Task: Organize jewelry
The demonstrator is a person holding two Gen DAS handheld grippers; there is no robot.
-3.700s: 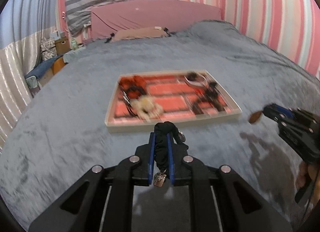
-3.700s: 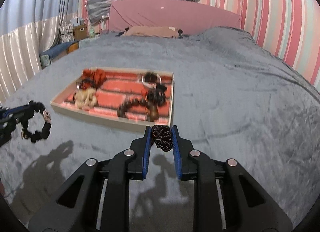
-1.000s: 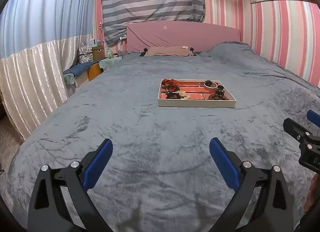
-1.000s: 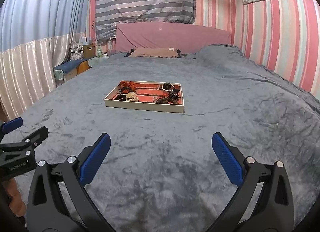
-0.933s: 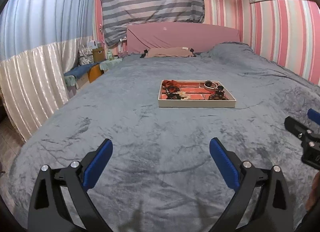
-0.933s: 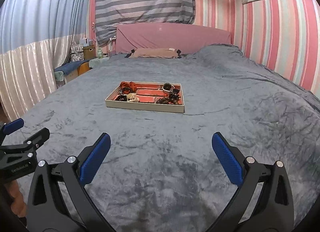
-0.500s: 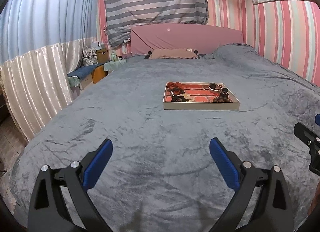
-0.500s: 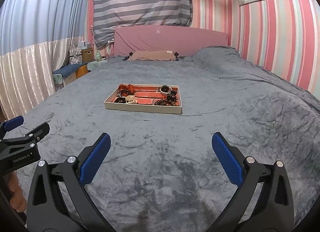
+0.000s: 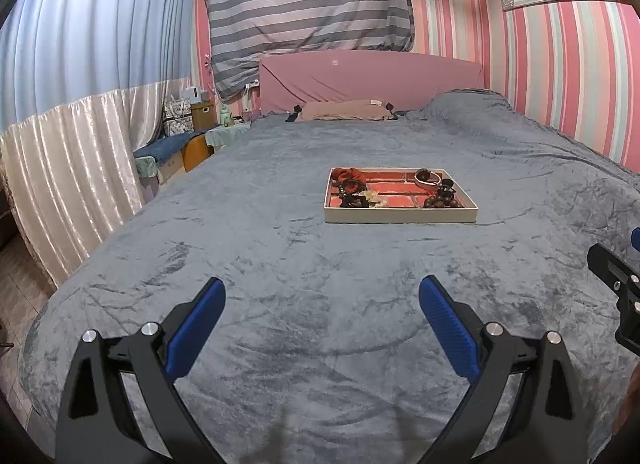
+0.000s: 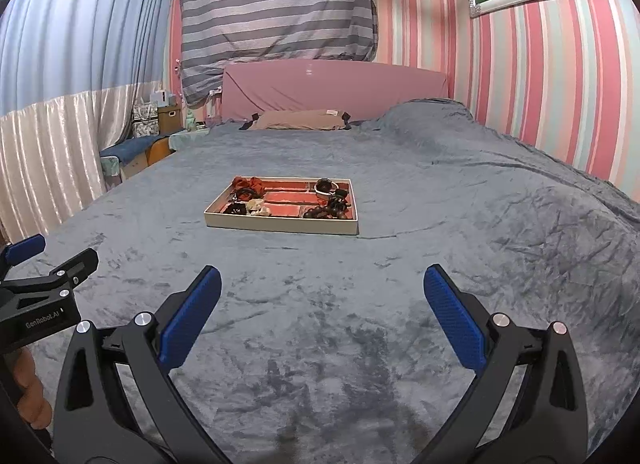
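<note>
A shallow cream tray (image 9: 400, 217) (image 10: 280, 226) with a red lining lies mid-bed and holds several dark bead bracelets, a red scrunchie, pale pieces and a white ring. My left gripper (image 9: 322, 288) stands wide open over the grey blanket, well short of the tray, with nothing between its blue pads (image 9: 196, 326). My right gripper (image 10: 322, 276) is also wide open and empty, at a similar distance from the tray. Each gripper shows at the edge of the other's view: the right gripper (image 9: 618, 284) and the left gripper (image 10: 44, 280).
A grey plush blanket (image 10: 440, 223) covers the whole bed. A tan pillow (image 10: 300, 119) and pink headboard (image 10: 332, 83) lie at the far end. Curtains and boxes stand left of the bed; a striped wall runs along the right. A hand (image 10: 28, 388) holds the left gripper.
Both grippers let go of their dark bracelets, opened wide and drew back from the tray, which is now far off. Over the last second they keep edging backward.
</note>
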